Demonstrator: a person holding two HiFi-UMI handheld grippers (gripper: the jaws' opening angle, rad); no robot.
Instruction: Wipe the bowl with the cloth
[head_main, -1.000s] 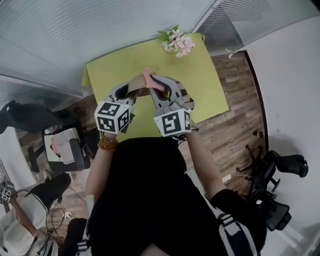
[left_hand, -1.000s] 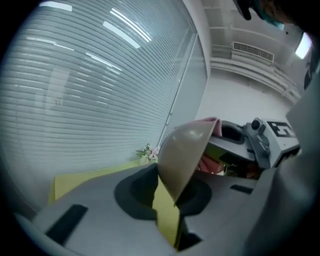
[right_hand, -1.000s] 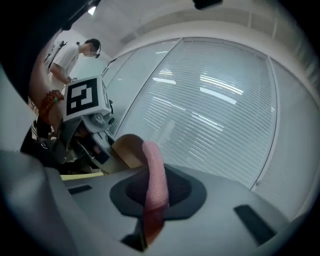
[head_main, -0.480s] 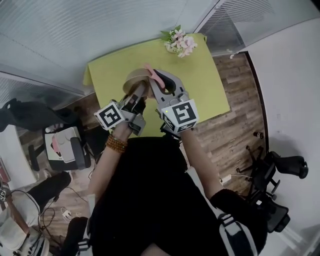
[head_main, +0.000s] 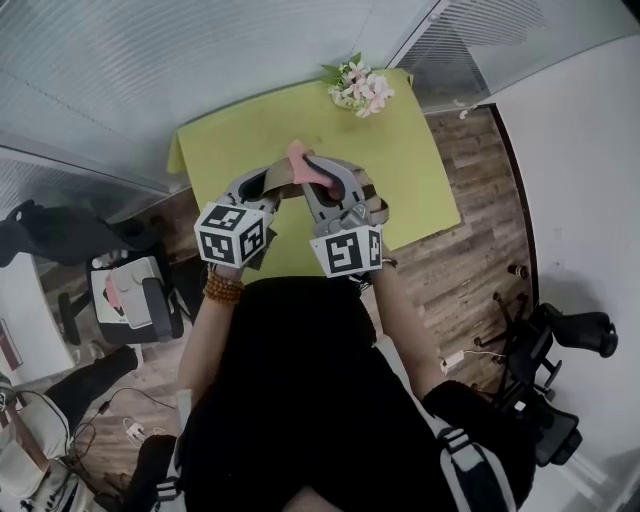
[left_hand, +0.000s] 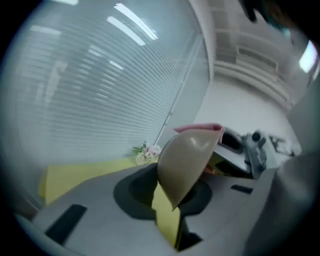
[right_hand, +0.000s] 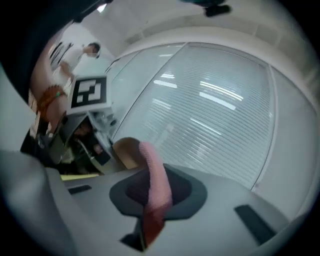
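A tan bowl hangs above the green table, tilted on edge between the two grippers. My left gripper is shut on the bowl's rim, and its jaws are opening slightly with the bowl still pinched. My right gripper is shut on a pink cloth, its jaws closing on it. In the right gripper view the cloth rises from the jaws and lies against the bowl. In the left gripper view the cloth shows over the bowl's top edge.
A bunch of pink and white flowers stands at the table's far edge. Glass walls with blinds run behind the table. Office chairs stand on the wood floor at the right, more furniture at the left.
Half a second ago the left gripper had swung low and turned the bowl outward. It has now swung back up beside the right gripper, and the cloth sits over the bowl's rim again.
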